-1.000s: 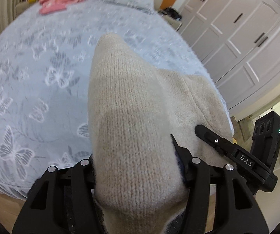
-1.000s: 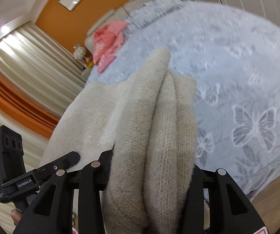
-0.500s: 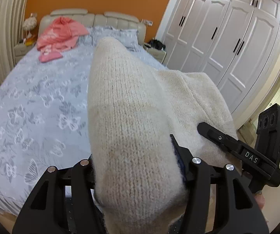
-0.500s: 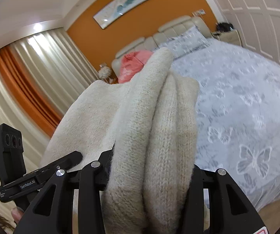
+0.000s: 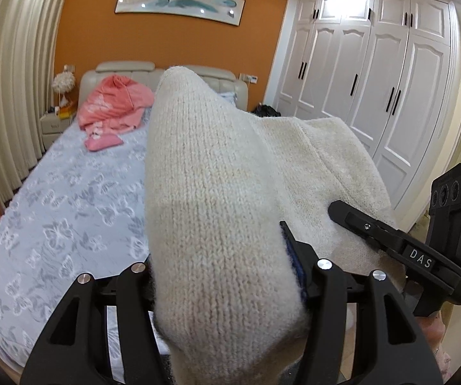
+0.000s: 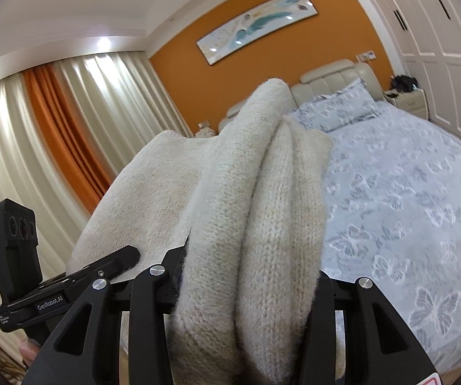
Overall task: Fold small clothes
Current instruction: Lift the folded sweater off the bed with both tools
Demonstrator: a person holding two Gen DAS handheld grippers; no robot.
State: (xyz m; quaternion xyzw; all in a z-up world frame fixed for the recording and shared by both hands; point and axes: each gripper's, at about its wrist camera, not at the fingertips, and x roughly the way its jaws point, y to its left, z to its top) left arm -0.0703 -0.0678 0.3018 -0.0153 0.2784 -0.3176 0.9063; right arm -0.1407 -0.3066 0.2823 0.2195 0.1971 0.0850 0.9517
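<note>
Two bunched folds of a cream knit sweater (image 5: 217,211) are bulging up between the left gripper (image 5: 227,276), whose fingers are clenching the wool. The right gripper (image 6: 249,276) is gripping another thick roll of it (ribbed, fuzzy). Both are holding the garment aloft over the butterfly-print bed (image 6: 416,173), with pink clothes (image 5: 112,109) lying by the headboard (image 5: 118,67).

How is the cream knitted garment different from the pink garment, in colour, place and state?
The cream knitted garment is held up off the bed, pinched in both the left claw and the right claw; the pink garment lies untouched at the headboard end. The cream one hangs stretched between the claws; the pink one is crumpled in a heap. Both are soft clothes, not yet folded.
</note>
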